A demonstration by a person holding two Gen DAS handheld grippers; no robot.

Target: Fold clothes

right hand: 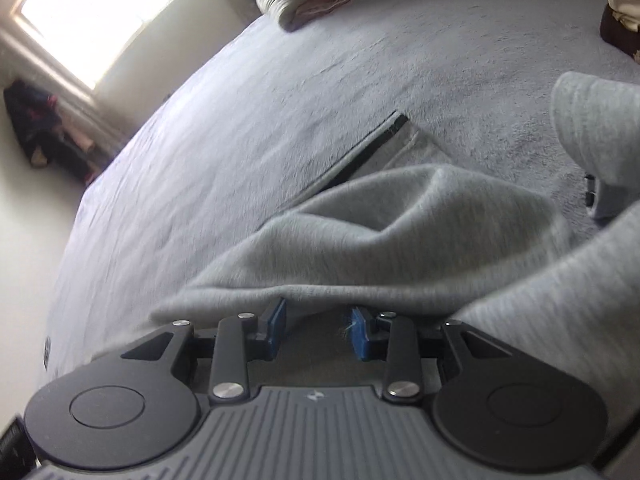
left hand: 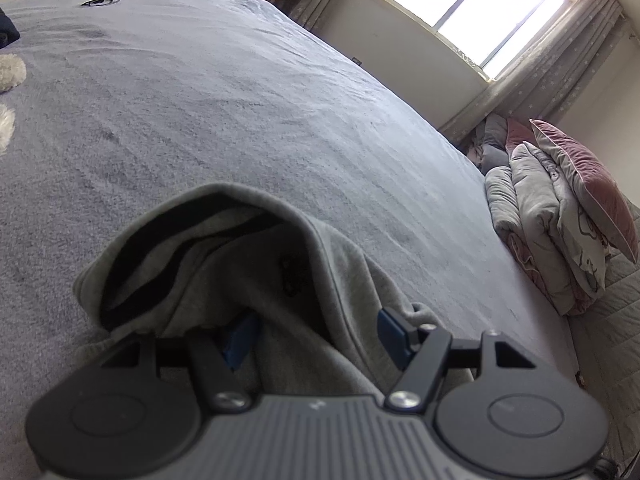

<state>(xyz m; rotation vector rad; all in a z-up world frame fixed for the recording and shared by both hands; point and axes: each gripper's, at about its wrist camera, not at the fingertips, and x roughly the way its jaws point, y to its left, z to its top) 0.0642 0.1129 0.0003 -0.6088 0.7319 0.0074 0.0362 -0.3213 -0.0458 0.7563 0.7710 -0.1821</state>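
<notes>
A light grey sweatshirt (left hand: 256,280) lies bunched on the bed, and its black-lined opening (left hand: 168,256) stands up in front of my left gripper (left hand: 316,338). The blue pads (left hand: 394,334) are wide apart, with a fold of the fabric draped loosely between and over them; the left pad is partly covered. In the right wrist view the same grey garment (right hand: 380,232) is heaped just ahead of my right gripper (right hand: 318,326). Its edge rests across the fingertips (right hand: 278,320), which are apart and press on nothing. A black-trimmed corner (right hand: 384,140) lies flat farther out.
A grey-blue fleece blanket (left hand: 240,100) covers the bed. Folded quilts and a pink pillow (left hand: 560,216) are stacked at its right end, under a window (left hand: 468,4). White fluffy items (left hand: 10,72) sit at the left edge. More grey fabric (right hand: 588,128) hangs at the right of the right wrist view.
</notes>
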